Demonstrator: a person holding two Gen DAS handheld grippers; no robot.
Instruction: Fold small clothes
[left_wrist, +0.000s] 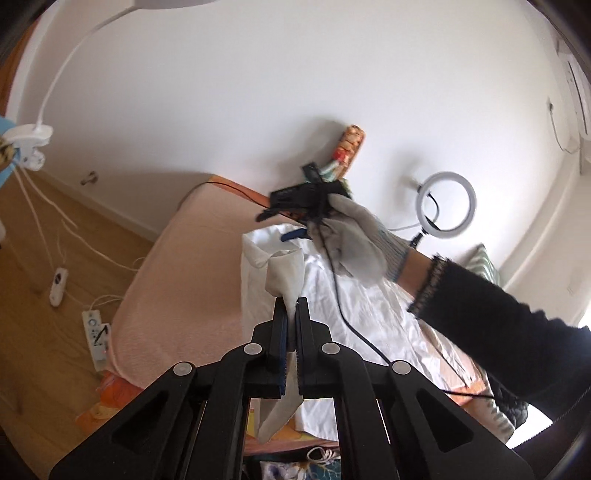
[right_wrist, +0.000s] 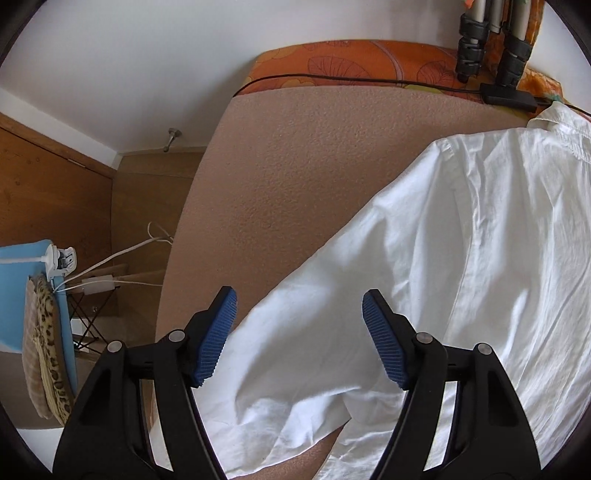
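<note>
A white shirt (left_wrist: 369, 314) lies spread on the pink blanket (left_wrist: 177, 280) of a bed. My left gripper (left_wrist: 291, 302) is shut on a fold of the shirt's white cloth, which stands up above the fingertips and hangs down between the fingers. In the right wrist view my right gripper (right_wrist: 299, 293) is open and points down over the shirt's sleeve (right_wrist: 295, 350); the blue pads (right_wrist: 218, 332) stand apart from the cloth. The left wrist view shows a gloved hand (left_wrist: 354, 240) holding the right gripper (left_wrist: 280, 225) above the shirt's far end.
Tripod legs (right_wrist: 476, 37) and a black cable (right_wrist: 332, 79) sit at the bed's far edge on an orange patterned sheet (right_wrist: 351, 59). A ring light (left_wrist: 445, 203) stands by the wall. Power strips (left_wrist: 95, 339) lie on the wooden floor. A blue chair (right_wrist: 22, 280) carries leopard-print cloth.
</note>
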